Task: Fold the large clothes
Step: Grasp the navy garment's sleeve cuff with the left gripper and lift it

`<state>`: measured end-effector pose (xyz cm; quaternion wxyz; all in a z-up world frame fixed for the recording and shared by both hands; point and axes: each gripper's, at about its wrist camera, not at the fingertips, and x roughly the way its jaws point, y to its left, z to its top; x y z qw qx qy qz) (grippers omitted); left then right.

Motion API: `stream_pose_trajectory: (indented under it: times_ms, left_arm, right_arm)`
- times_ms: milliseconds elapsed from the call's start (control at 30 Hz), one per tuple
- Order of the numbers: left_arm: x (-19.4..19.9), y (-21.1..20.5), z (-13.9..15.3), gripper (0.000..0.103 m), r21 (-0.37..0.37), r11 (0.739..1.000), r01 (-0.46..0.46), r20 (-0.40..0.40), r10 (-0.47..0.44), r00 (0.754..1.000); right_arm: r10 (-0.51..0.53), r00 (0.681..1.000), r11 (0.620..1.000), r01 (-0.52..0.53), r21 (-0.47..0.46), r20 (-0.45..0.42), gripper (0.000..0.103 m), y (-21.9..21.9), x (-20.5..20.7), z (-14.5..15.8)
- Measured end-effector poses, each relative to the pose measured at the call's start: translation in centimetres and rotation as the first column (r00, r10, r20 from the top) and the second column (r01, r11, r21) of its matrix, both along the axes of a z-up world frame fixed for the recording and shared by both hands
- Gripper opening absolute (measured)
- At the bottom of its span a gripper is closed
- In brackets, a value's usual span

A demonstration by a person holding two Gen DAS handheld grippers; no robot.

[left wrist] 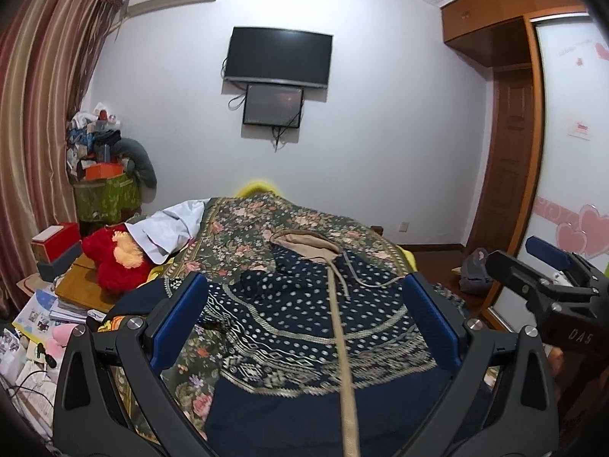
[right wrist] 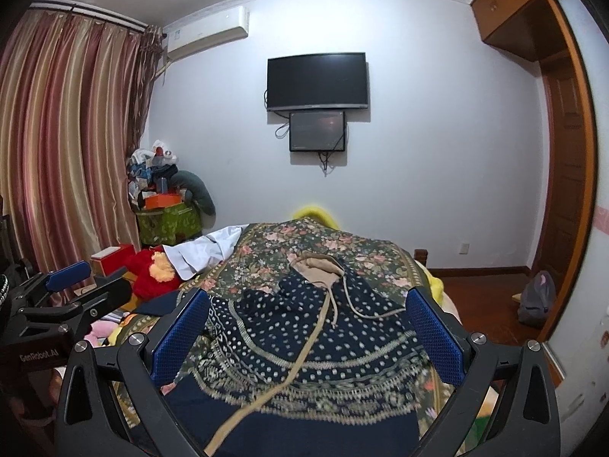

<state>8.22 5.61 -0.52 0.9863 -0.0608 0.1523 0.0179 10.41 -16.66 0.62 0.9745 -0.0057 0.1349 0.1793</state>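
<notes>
- The navy patterned hoodie point(left wrist: 304, 327) lies spread on the bed, over a floral bedspread point(left wrist: 243, 228), hood end towards the far wall and hem towards the cameras
- Its tan-lined hood point(left wrist: 304, 245) is open and flat at the top; the drawcords point(left wrist: 357, 278) trail loose to one side, and a tan zip band point(left wrist: 342, 342) runs down the middle of the front
- The left tongs point(left wrist: 304, 327) hang above the lower half of the garment, blue pads wide apart, nothing between them
- The right tongs point(right wrist: 304, 335) hover likewise over the same garment, spread wide and empty; each pair shows at the edge of the other's view, side by side
- No fold shows in the body: it looks laid out at full length, though one sleeve point(left wrist: 259, 285) seems bunched near the chest on the left side; I cannot tell how the other sleeve lies
- By my judgement the task is at its start: the laying-out is done, and left are the sleeves, the side folds and the halving of the length
- A red plush toy point(left wrist: 114, 262) and a pale cloth point(left wrist: 167, 232) lie at the bed's left edge, clear of the hoodie
</notes>
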Motion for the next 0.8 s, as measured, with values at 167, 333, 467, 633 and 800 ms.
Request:
stream_pose_trajectory:
  times_ms: [167,333,467,633,800]
  left_arm:
    - [5.9,4.6,-1.0,0.103,0.005,0.998,-0.061,-0.078,0.061,0.995]
    - [11.5,10.3,-3.2,0.103,-0.009,0.992,-0.125,-0.143,0.122,0.982]
    - [16.0,15.5,-6.3,0.103,-0.052,0.980,-0.191,-0.230,0.175,0.957]
    - [20.4,21.4,-11.5,0.103,-0.088,0.951,-0.295,-0.336,0.251,0.908]
    - [22.6,25.7,-16.9,0.102,-0.139,0.914,-0.381,-0.492,0.270,0.827]
  right_arm:
    - [0.009,0.998,1.000,-0.010,-0.022,-0.067,0.103,2.6,7.1,-0.6]
    - [-0.022,0.993,0.994,0.010,-0.106,-0.116,0.103,5.1,14.3,-2.2]
    - [-0.022,0.978,0.978,-0.022,-0.206,-0.206,0.103,7.5,20.7,-4.9]
    - [-0.021,0.925,0.953,-0.096,-0.288,-0.380,0.103,10.6,27.9,-10.5]
    - [-0.038,0.887,0.915,-0.155,-0.372,-0.461,0.103,13.6,31.9,-16.3]
